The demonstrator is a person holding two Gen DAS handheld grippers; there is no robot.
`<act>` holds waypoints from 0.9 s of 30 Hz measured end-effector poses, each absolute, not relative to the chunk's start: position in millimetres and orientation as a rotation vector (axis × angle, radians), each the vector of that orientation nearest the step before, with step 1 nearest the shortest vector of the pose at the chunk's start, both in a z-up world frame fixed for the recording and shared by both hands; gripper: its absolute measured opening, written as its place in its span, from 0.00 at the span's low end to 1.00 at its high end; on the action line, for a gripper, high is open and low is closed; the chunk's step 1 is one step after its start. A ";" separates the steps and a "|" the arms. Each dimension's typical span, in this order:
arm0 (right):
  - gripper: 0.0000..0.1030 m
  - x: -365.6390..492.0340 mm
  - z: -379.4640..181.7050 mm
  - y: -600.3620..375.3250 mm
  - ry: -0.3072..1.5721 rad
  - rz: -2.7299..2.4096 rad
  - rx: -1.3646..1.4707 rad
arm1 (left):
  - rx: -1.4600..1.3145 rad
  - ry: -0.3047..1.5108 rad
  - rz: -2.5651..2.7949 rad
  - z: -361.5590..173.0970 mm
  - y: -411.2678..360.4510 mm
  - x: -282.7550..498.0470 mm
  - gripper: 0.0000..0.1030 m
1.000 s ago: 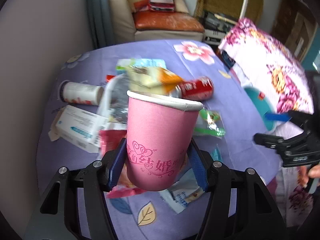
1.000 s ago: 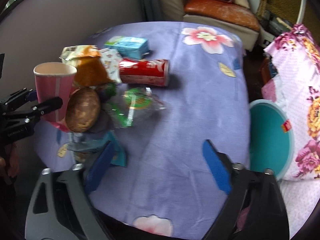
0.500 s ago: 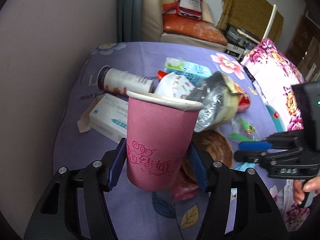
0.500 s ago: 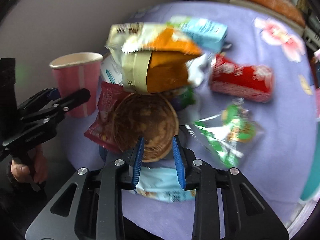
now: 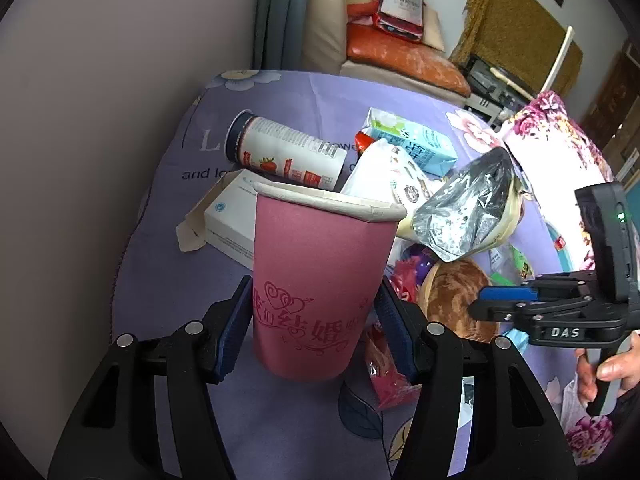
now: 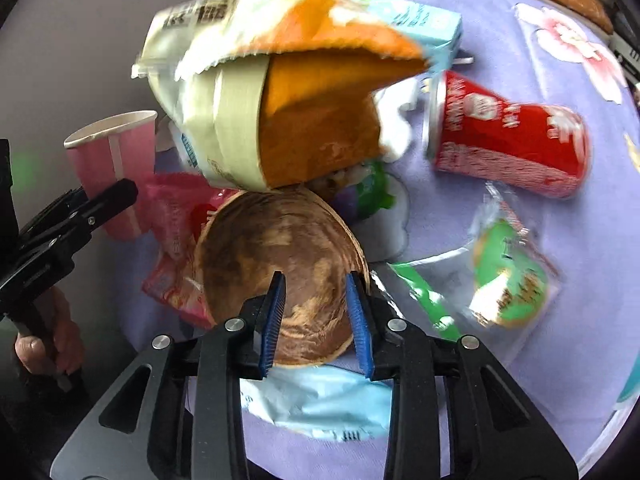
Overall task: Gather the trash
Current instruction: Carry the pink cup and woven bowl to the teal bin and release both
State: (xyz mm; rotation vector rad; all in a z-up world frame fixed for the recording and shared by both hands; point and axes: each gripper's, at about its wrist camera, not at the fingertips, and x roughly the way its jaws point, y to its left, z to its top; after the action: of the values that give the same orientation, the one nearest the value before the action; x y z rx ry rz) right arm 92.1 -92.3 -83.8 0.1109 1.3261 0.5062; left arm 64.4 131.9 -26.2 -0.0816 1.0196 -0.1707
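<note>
One pink cup (image 5: pixel 320 292); one brown bowl (image 6: pixel 280 276)

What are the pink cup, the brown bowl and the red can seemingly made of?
The pink cup looks like matte paper: rolled white rim and a glued side seam. The brown bowl seems to be pressed paper or fibre, thin-walled and mottled with stains; wood can't be ruled out. The red can appears to be printed metal, with a silvery rim at its end, though it's blurred.
</note>
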 end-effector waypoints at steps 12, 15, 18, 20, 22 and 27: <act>0.34 86.8 -73.1 -119.4 1.325 0.459 0.125 | -0.081 1.006 -0.201 -23.9 115.6 64.4 0.60; 0.34 97.1 -94.1 -108.5 1.345 0.476 0.150 | -0.084 1.005 -0.206 -23.3 115.4 63.9 0.60; 0.25 105.7 -105.1 -95.2 1.349 0.492 0.131 | -0.085 1.009 -0.199 -23.7 117.9 65.3 0.60; 0.17 110.2 -110.2 -86.7 1.364 0.482 0.126 | -0.082 1.011 -0.197 -23.4 117.7 65.3 0.60; 0.10 112.3 -105.6 -81.9 1.336 0.475 0.125 | -0.074 1.009 -0.194 -20.8 116.0 63.9 0.60; 0.07 106.0 -74.0 -83.8 1.250 0.471 0.080 | -0.060 0.984 -0.193 -7.3 110.5 55.8 0.60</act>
State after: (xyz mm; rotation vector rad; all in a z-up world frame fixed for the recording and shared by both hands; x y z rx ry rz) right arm 106.0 -83.8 -74.0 0.0797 1.2497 0.4705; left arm 55.8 110.5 -7.3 -0.0597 0.9838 -0.1930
